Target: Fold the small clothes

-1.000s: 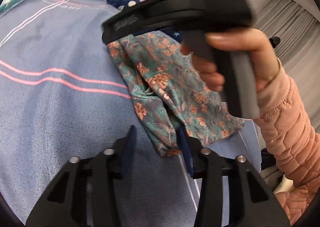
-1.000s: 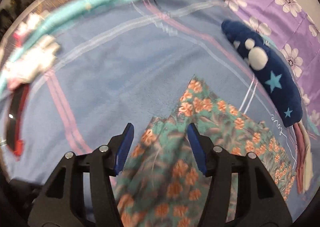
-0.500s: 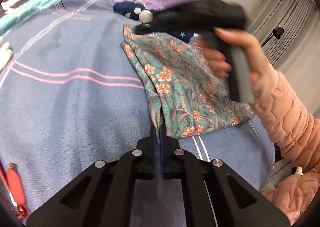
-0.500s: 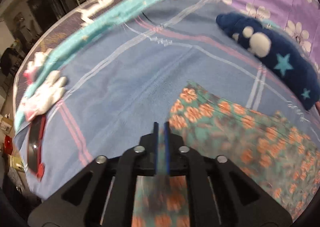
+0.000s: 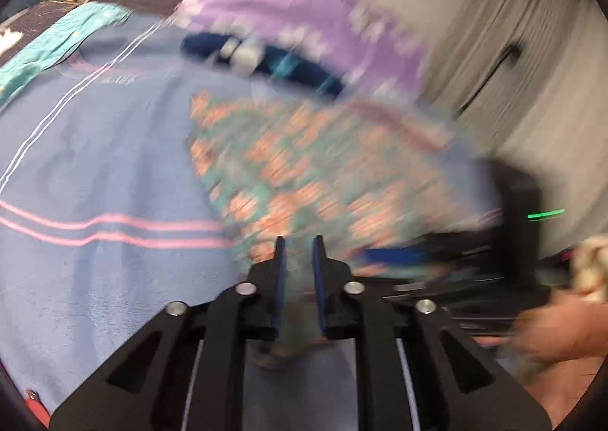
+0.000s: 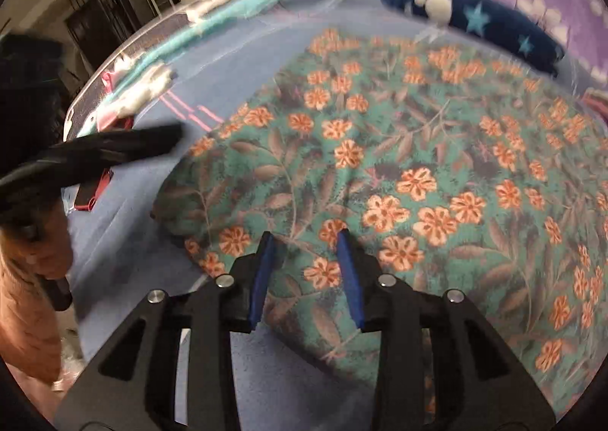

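A small teal garment with orange flowers lies spread on the blue blanket; it shows blurred in the left wrist view. My right gripper is open, its blue pads over the garment's near edge. My left gripper has its pads a small gap apart, with garment cloth between them; the view is motion-blurred. The left gripper also shows at the left of the right wrist view, and the right gripper at the right of the left wrist view.
A navy plush with stars lies beyond the garment, in front of a purple floral pillow. A teal blanket edge runs along the far left. A red item lies on the blanket at left.
Both grippers were shut on the garment half a second ago. Now both have opened, the right one wide. The garment lies spread out flat, and both hands have pulled back toward its near edge.
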### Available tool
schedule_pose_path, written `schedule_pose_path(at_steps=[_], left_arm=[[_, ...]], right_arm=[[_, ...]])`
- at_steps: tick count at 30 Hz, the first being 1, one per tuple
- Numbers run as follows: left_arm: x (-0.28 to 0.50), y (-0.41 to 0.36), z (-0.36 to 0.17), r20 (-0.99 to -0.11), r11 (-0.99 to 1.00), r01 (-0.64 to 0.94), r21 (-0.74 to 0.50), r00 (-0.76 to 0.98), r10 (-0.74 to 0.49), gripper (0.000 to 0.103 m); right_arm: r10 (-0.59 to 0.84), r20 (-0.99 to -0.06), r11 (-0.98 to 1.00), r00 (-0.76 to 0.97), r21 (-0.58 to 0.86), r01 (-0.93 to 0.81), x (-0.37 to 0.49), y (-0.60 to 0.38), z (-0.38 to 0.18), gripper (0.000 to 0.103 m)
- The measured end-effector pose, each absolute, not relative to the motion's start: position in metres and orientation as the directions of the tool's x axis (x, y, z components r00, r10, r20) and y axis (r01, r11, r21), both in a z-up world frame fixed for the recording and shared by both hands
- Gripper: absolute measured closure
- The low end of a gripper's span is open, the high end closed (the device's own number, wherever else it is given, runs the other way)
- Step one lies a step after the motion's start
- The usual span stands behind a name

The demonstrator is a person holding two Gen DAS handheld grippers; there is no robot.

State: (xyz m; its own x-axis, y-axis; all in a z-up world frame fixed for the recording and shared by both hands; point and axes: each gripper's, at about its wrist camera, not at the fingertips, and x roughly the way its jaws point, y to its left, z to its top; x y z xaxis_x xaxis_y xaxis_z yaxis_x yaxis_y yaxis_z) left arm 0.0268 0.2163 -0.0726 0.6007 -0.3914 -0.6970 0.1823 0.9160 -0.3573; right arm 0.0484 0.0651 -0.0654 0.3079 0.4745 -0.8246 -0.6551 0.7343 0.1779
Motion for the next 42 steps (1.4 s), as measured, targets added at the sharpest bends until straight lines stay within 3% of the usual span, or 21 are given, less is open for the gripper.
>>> schedule_pose_path(at_steps=[1,3,4,7,10,18,26,28,32,37,39,40,41,42], left_arm=[[0.033,0.212,-0.088,-0.740,0.938,0.154,-0.311,0.579,-0.341,0.090],[0.028,0.217,-0.085,-0.719,0.928,0.148,-0.341,0.594,-0.360,0.090],[0.027,0.221,-0.083,-0.721,0.924,0.133,-0.357,0.590,-0.363,0.090],[0.016,0.225,-0.081,-0.718,0.930,0.125,-0.345,0.604,-0.347,0.090],[0.006,0.232,-0.076,-0.731,0.952,0.080,-0.297,0.622,-0.280,0.074],[-0.002,0.248,-0.079,-0.705,0.922,0.067,-0.381,0.624,-0.337,0.052],[0.028,0.265,-0.086,-0.627,0.811,0.088,-0.578,0.588,-0.511,0.050],[0.049,0.269,-0.085,-0.602,0.776,0.112,-0.620,0.566,-0.563,0.050],[0.100,0.269,-0.096,-0.634,0.772,0.096,-0.629,0.512,-0.580,0.050],[0.150,0.276,-0.104,-0.583,0.709,0.084,-0.701,0.505,-0.637,0.050],[0.163,0.276,-0.107,-0.568,0.692,0.078,-0.718,0.509,-0.647,0.050],[0.169,0.275,-0.108,-0.568,0.692,0.072,-0.718,0.515,-0.643,0.060],[0.172,0.274,-0.107,-0.575,0.699,0.063,-0.712,0.519,-0.633,0.080],[0.176,0.272,-0.108,-0.589,0.707,0.048,-0.705,0.517,-0.622,0.086]], right_arm=[[0.479,-0.825,0.737,0.299,0.193,-0.647,0.048,0.065,-0.065,0.065],[0.511,-0.823,0.715,0.249,0.247,-0.654,0.043,0.063,-0.065,0.043],[0.506,-0.825,0.709,0.251,0.231,-0.667,0.038,0.063,-0.064,0.039],[0.447,-0.826,0.726,0.342,0.112,-0.678,0.021,0.060,-0.058,0.048],[0.397,-0.798,0.721,0.453,-0.033,-0.692,-0.001,0.060,-0.052,0.053],[0.293,-0.777,0.675,0.557,-0.245,-0.696,-0.024,0.077,-0.064,0.053],[0.223,-0.710,0.590,0.668,-0.447,-0.672,-0.026,0.123,-0.075,0.048],[0.218,-0.700,0.572,0.680,-0.473,-0.670,-0.026,0.132,-0.076,0.048],[0.218,-0.688,0.564,0.692,-0.490,-0.665,-0.024,0.144,-0.077,0.048],[0.208,-0.674,0.564,0.709,-0.510,-0.650,-0.017,0.156,-0.081,0.048],[0.206,-0.653,0.552,0.729,-0.537,-0.638,-0.013,0.163,-0.084,0.052],[0.206,-0.639,0.542,0.741,-0.556,-0.630,-0.010,0.167,-0.086,0.056],[0.197,-0.631,0.534,0.751,-0.573,-0.622,-0.007,0.170,-0.089,0.079],[0.191,-0.633,0.541,0.750,-0.569,-0.619,-0.004,0.170,-0.089,0.095]])
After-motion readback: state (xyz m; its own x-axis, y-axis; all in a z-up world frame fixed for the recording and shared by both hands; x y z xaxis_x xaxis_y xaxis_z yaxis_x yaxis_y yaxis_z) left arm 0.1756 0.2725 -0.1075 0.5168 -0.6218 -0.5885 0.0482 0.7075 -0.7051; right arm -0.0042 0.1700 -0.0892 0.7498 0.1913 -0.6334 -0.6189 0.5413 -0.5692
